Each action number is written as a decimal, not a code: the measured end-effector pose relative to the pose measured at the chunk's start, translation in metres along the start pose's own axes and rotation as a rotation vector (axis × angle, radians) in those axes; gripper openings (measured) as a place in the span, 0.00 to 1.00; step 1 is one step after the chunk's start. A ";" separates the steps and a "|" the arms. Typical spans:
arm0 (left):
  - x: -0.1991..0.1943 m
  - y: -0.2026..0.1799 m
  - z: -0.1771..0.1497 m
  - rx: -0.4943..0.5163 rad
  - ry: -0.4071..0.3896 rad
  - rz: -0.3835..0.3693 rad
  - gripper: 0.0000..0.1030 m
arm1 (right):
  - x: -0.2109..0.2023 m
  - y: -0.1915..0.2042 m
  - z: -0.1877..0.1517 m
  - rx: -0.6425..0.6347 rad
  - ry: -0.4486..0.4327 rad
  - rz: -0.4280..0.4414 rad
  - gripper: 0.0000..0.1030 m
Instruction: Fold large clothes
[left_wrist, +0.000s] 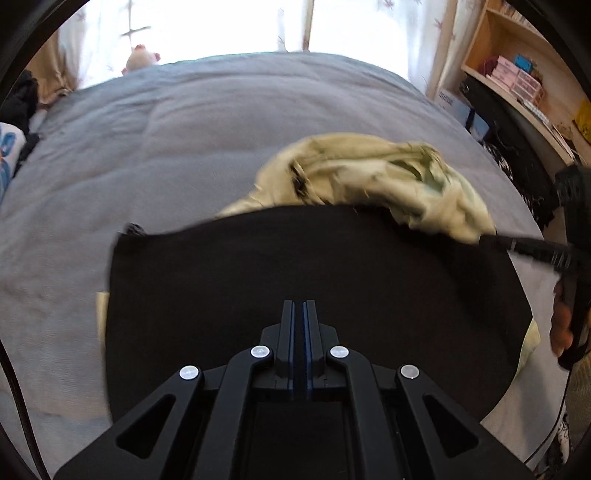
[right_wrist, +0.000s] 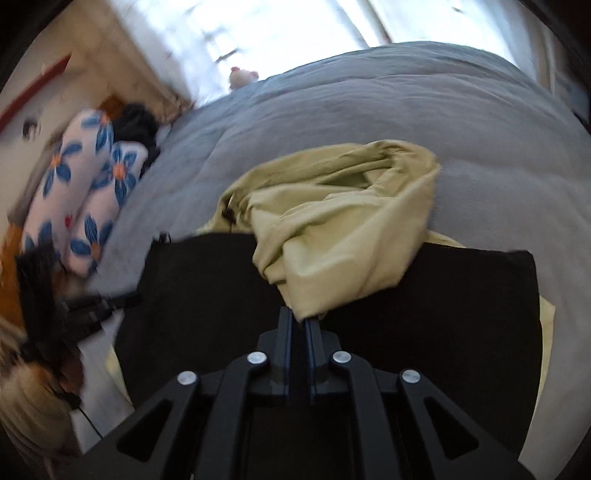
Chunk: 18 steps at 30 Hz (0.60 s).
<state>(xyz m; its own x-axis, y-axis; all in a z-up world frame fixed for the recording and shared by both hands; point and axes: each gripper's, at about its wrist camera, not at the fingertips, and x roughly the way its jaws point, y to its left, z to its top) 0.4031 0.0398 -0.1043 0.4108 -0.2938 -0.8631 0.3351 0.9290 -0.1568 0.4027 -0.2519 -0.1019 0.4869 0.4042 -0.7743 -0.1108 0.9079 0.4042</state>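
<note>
The right gripper (right_wrist: 299, 317) is pinching a corner of the pale yellow garment (right_wrist: 332, 221) between nearly closed jaws. The left gripper (left_wrist: 299, 304) is sitting fully closed, holding nothing. The garment is lying bunched over a black board (left_wrist: 295, 258) on the grey bed (left_wrist: 184, 129).
</note>
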 end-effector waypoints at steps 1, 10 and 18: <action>0.004 -0.003 -0.001 0.006 0.004 -0.005 0.02 | -0.007 -0.009 0.003 0.035 -0.021 0.013 0.16; 0.035 -0.026 0.017 0.040 0.016 -0.065 0.02 | -0.017 -0.071 0.064 0.232 -0.125 -0.022 0.46; 0.060 -0.033 0.020 0.055 0.050 -0.093 0.02 | 0.057 -0.129 0.106 0.399 -0.019 -0.030 0.46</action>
<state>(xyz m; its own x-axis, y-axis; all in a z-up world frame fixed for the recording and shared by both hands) 0.4338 -0.0128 -0.1408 0.3333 -0.3655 -0.8691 0.4165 0.8841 -0.2121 0.5360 -0.3580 -0.1464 0.5012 0.3728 -0.7809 0.2466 0.8035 0.5418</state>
